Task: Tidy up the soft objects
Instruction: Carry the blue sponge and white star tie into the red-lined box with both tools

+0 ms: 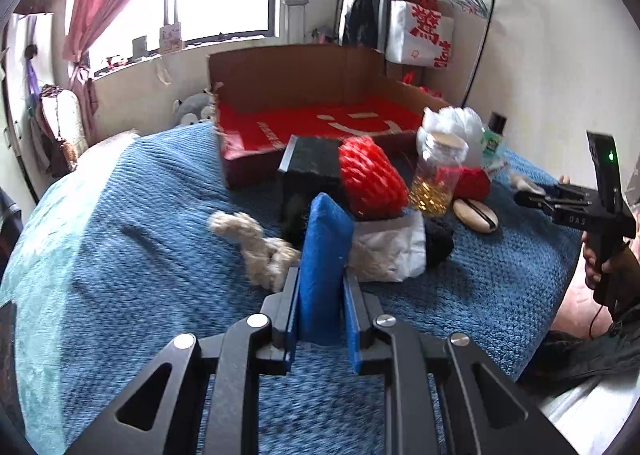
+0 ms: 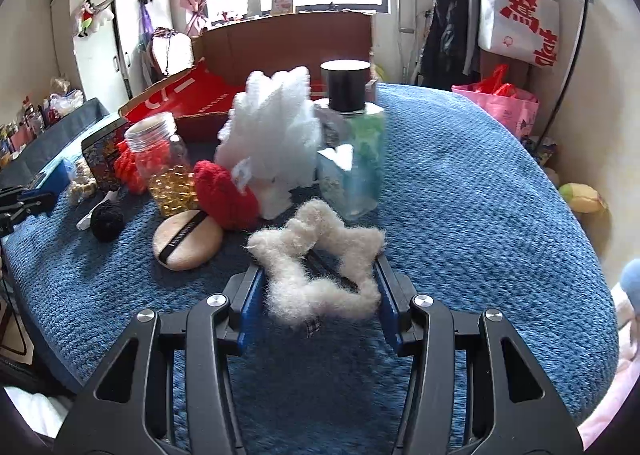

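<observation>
blue knitted bedspread (image 2: 480, 183) covers the bed that carries all the things, in a bedroom with a window and pink curtain behind. on it, near the front, the left gripper (image 1: 322, 287) has its fingers closed on a blue sponge (image 1: 324, 255), which stands upright between the two pads. just beside the sponge, to its left, lies a beige knotted rope toy (image 1: 256, 243), and to its right a white bag (image 1: 392, 251) touching a black fuzzy ball (image 1: 438, 241). behind them stand a black box (image 1: 310, 167), a red net puff (image 1: 370, 179) and a clear jar with yellow beads (image 1: 436, 179). a round beige powder puff (image 1: 475, 215) lies near the jar.

the right gripper (image 2: 320, 291) has its fingers wide apart, and a fluffy cream star-shaped scrunchie (image 2: 316, 267) sits between them; i cannot tell if the pads press it. behind the scrunchie are a red fuzzy heart (image 2: 226, 195), a white net puff (image 2: 272, 139) and a bottle with black cap (image 2: 354, 143).

further back, an open cardboard box with red inside (image 1: 320, 123) lies on the bed.
</observation>
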`<act>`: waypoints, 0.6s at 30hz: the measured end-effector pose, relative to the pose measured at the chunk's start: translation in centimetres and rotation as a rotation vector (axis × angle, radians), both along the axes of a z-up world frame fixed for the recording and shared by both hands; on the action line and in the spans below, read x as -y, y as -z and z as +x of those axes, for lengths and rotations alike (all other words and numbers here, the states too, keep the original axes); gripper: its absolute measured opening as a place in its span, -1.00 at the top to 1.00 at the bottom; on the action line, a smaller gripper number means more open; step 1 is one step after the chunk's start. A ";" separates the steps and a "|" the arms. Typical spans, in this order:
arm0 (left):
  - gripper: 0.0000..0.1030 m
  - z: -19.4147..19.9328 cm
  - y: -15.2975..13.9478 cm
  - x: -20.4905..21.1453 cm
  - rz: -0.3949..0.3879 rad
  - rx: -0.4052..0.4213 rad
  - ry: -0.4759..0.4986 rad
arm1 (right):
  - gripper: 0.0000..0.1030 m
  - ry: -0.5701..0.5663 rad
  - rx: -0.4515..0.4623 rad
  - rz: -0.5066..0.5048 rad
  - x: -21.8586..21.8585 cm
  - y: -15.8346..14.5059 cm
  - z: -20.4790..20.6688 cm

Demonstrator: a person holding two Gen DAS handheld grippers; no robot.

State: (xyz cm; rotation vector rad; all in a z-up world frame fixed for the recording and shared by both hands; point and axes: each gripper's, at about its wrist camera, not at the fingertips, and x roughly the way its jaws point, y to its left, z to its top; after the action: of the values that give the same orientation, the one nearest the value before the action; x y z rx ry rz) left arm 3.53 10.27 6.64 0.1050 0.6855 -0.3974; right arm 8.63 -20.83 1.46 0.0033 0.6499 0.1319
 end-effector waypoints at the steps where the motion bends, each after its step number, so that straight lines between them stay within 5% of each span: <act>1: 0.60 0.0 -0.4 -0.5 -0.006 0.004 -0.012 | 0.10 0.009 0.000 0.004 0.4 -0.1 0.0; 8: 0.60 1.8 -1.5 -3.1 0.003 0.004 -0.094 | 0.10 0.086 -0.013 -0.005 3.7 -1.1 1.2; 18: 0.60 7.9 -2.6 -3.4 0.006 -0.021 -0.089 | 0.10 0.114 0.007 -0.063 7.2 -4.2 6.1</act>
State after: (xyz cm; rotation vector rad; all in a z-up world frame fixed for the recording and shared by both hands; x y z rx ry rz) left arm 11.40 13.66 9.23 0.0759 0.7093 -0.3114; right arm 14.70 -28.06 5.67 -0.0208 0.6447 0.0010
